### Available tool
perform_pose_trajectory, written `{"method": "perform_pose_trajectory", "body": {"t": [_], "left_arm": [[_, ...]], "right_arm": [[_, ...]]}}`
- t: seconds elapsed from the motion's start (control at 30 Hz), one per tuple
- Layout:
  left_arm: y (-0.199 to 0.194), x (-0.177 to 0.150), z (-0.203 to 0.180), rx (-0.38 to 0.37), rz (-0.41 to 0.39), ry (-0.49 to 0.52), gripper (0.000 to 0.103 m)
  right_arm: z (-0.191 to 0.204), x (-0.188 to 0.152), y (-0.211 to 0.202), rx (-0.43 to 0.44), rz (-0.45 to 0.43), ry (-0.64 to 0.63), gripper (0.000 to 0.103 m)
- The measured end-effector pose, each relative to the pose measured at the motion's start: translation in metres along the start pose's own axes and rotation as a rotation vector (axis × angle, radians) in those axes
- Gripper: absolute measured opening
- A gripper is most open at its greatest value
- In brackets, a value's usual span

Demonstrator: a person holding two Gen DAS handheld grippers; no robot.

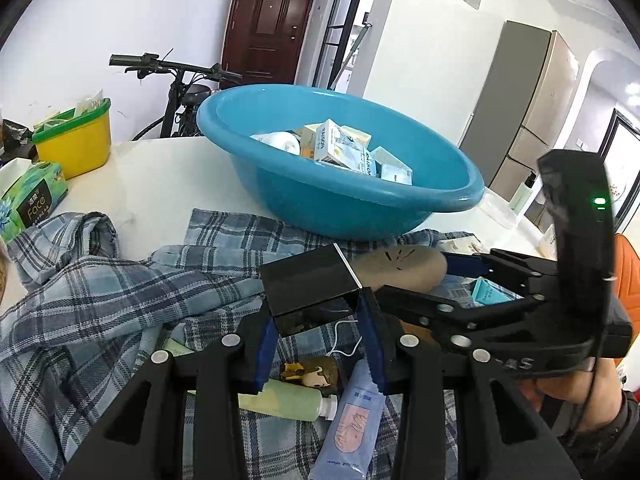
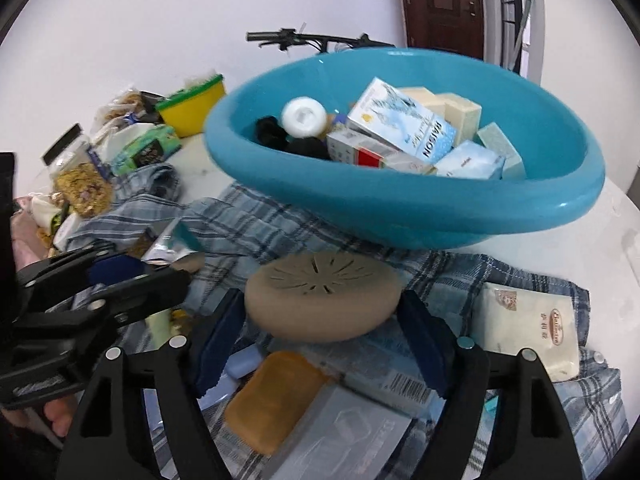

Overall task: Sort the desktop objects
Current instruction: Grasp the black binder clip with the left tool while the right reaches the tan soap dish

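Observation:
My left gripper (image 1: 318, 322) is shut on a black box (image 1: 310, 286) and holds it above the plaid shirt (image 1: 120, 292), short of the blue basin (image 1: 360, 200). My right gripper (image 2: 322, 316) is shut on a tan round puck with slits (image 2: 322, 298) and holds it just in front of the basin (image 2: 400, 208). The puck also shows in the left wrist view (image 1: 400, 270). The basin holds several boxes and a white round container (image 2: 304, 117). The left gripper shows at the left of the right wrist view (image 2: 120, 276).
A pale green bottle (image 1: 284, 400), a blue tube (image 1: 352, 420) and a small figurine (image 1: 316, 372) lie on the shirt. An orange bar (image 2: 276, 396), a white tissue pack (image 2: 528, 332), a yellow bin (image 1: 76, 144) and a green tissue box (image 1: 32, 196) stand around. A bicycle (image 1: 180, 80) is behind the table.

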State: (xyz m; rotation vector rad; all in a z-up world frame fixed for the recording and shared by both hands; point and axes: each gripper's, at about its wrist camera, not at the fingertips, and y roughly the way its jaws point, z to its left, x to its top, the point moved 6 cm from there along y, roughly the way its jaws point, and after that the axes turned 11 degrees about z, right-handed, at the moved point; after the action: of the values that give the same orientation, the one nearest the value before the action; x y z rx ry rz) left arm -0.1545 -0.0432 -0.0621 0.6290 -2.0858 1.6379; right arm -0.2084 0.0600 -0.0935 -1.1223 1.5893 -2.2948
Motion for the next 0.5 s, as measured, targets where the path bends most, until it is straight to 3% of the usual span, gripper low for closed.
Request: {"method": "perform_pose_trajectory", "body": {"t": [0.23,0.27,0.3,0.5], "left_arm": [[-0.011,-0.001,-0.003,0.013,-0.009,0.005,0.040],[-0.014,-0.001,-0.004,0.014,-0.013,0.005,0.040],[-0.018,-0.001,-0.005,0.015,-0.019,0.004,0.040],[-0.030,-0.001,-0.006,0.020,-0.035,-0.001,0.040]], "right_arm": [[0.010,-0.008,-0.031,0.044,-0.057,-0.025,0.070],[0.011,-0.010,-0.036,0.067,-0.067,-0.023,0.045],[0.012,-0.011,-0.041,0.096,-0.073,-0.018,0.032],[0.008,-0.021,-0.032,0.044,-0.027,-0.023,0.032]]}}
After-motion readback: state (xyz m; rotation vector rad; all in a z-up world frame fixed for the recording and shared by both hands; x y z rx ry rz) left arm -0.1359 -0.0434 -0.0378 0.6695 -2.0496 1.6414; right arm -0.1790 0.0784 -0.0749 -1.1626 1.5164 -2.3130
